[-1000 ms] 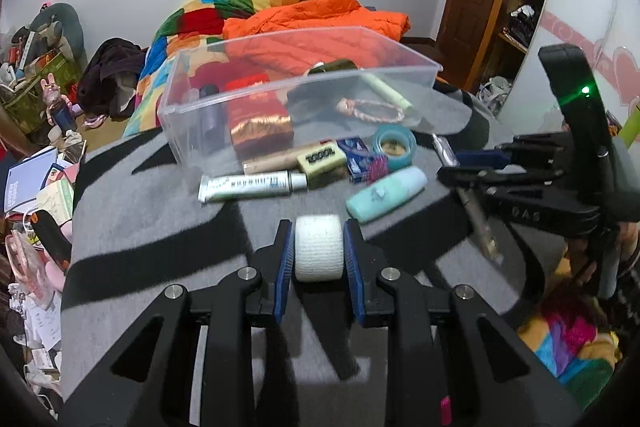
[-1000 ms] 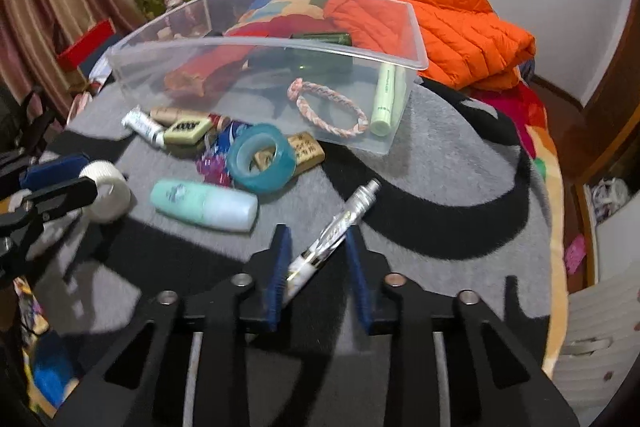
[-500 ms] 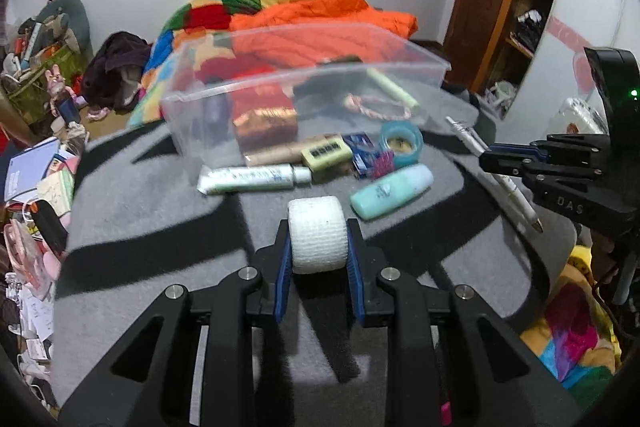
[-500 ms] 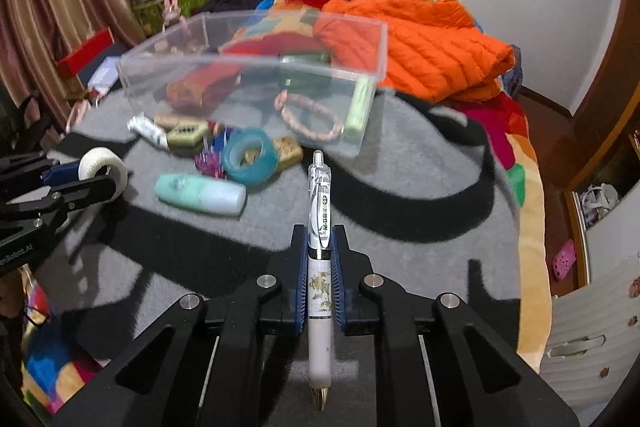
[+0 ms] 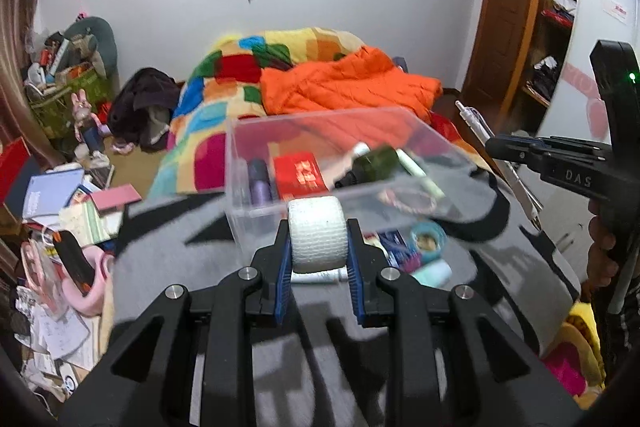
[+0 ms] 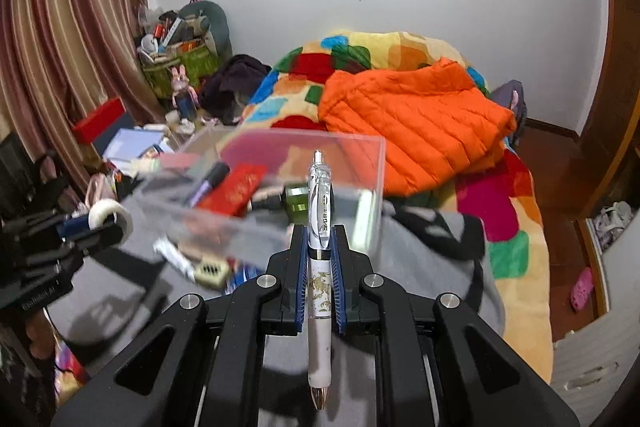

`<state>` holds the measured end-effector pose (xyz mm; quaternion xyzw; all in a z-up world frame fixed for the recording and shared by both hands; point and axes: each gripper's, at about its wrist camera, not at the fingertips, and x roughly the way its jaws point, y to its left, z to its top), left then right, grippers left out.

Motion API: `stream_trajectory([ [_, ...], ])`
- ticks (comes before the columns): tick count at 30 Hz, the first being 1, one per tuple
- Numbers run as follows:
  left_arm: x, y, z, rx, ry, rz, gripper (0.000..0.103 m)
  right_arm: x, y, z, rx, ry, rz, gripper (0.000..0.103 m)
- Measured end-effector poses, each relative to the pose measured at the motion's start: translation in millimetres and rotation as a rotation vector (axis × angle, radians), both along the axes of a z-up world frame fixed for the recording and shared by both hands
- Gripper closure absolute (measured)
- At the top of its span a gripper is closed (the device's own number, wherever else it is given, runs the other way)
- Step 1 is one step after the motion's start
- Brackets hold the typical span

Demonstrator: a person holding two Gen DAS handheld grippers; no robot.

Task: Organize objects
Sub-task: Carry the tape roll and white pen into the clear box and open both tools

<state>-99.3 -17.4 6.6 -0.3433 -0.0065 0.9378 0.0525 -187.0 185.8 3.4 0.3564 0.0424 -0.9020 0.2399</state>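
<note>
My left gripper (image 5: 318,247) is shut on a white bandage roll (image 5: 318,233) and holds it in the air just before the near wall of the clear plastic bin (image 5: 424,131). My right gripper (image 6: 320,247) is shut on a white pen (image 6: 320,267), held upright above the grey blanket, close to the bin (image 6: 376,183). The bin holds a red box (image 5: 298,175), a purple tube, a dark green bottle (image 5: 374,161) and a braided bracelet. The right gripper with the pen (image 5: 516,183) shows at the right in the left wrist view; the left gripper with the roll (image 6: 110,217) shows at the left in the right wrist view.
In front of the bin lie a teal tape ring (image 5: 428,237), a mint bottle (image 5: 434,273), a white tube and a small calculator (image 6: 210,273) on the grey blanket. An orange jacket (image 6: 412,123) lies on the bed behind. Clutter covers the floor at the left.
Both grippers have risen and moved forward toward the bin, each still holding its object. The bin now looks closer and lower in both views.
</note>
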Motion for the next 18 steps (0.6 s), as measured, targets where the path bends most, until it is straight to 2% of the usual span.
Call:
stream_trajectory([
  [8, -35, -18, 10, 0.027, 0.001, 0.030, 0.079, -46, -24, 9, 0.003, 0.007, -0.036, 0.093],
  [14, -70, -19, -9, 0.004, -0.075, 0.036, 0.079, -78, -51, -5, 0.083, -0.006, -0.006, 0.093],
  [18, -87, -18, -21, 0.003, -0.128, 0.028, 0.079, -95, -67, -24, 0.106, -0.077, 0.037, 0.093],
])
